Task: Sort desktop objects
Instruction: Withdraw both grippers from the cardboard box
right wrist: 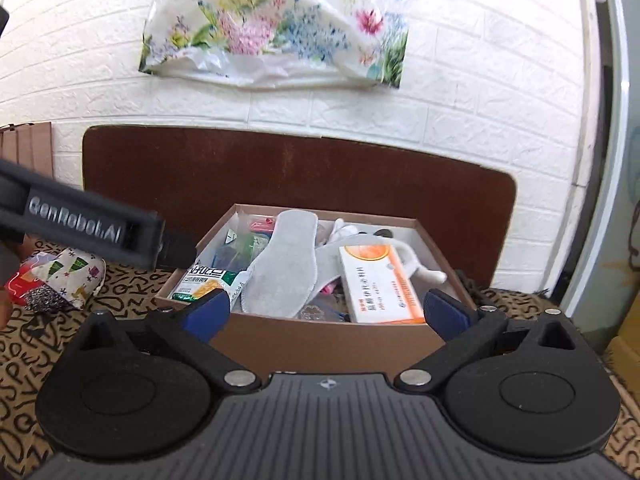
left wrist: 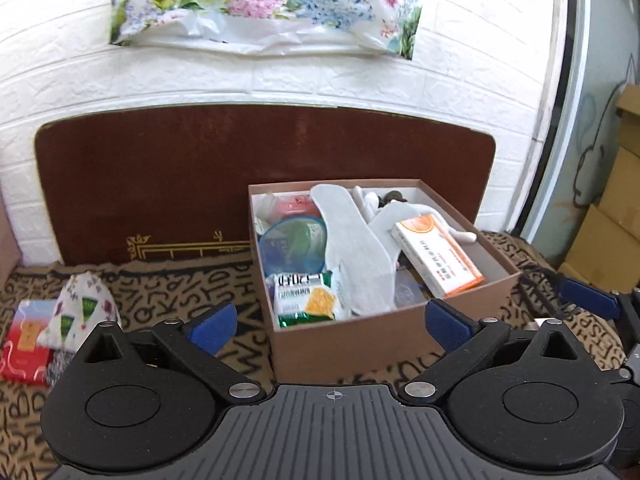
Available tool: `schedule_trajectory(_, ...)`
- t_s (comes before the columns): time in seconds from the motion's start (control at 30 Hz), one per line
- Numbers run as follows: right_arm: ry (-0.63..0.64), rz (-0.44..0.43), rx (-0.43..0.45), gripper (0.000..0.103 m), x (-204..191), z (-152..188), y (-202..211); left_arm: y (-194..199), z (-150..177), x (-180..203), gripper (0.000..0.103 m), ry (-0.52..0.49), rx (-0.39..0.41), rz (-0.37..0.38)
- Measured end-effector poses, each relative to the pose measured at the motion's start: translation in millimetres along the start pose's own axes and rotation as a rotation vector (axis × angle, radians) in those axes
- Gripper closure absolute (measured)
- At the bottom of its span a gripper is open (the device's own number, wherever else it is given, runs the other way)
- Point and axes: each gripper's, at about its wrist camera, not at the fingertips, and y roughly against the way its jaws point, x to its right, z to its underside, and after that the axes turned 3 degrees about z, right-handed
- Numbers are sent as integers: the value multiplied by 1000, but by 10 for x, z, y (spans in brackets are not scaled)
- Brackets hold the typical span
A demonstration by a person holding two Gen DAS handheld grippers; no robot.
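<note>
An open brown box (left wrist: 352,348) stands on the letter-patterned cloth (left wrist: 180,292). It holds a grey insole (left wrist: 352,240), an orange-and-white medicine carton (left wrist: 436,260), a green-and-white snack packet (left wrist: 308,300) and a round blue-green lid (left wrist: 294,246). My left gripper (left wrist: 330,324) hangs open just before the box's near wall, with nothing between its blue pads. My right gripper (right wrist: 326,314) is open and empty too, facing the same box (right wrist: 320,344) from slightly further right. A patterned fabric pouch (left wrist: 80,312) and a red packet (left wrist: 24,340) lie on the cloth to the left.
A dark brown board (left wrist: 200,172) leans on the white brick wall behind the box. A floral plastic bag (left wrist: 260,4) hangs above it. Cardboard cartons (left wrist: 616,216) stand at the far right. A black cord (left wrist: 536,280) lies beside the box's right wall.
</note>
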Motion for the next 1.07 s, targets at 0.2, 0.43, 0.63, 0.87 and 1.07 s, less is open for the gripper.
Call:
schedule_trajectory(0.2,-22,19,-7,1,131,108,357,294,186,112,0,-17,13,-17)
schedule_trajectory(0.43,-22,29,-24,1,185,245,648,482,406,187,0,4,-2,3)
schedule_trajectory(0.63,-9,19,-50,1,173,293,726,486,510,337,0,-46,-13,-44)
schedule_trajectory(0.87,-20,23,-66,0,161,328,723,425,544,416,0,-68,-46,-44)
schedule_trajectory(1.07,-31,23,-77,0,156,343,698,410,522,414,0,-65,-54,-56)
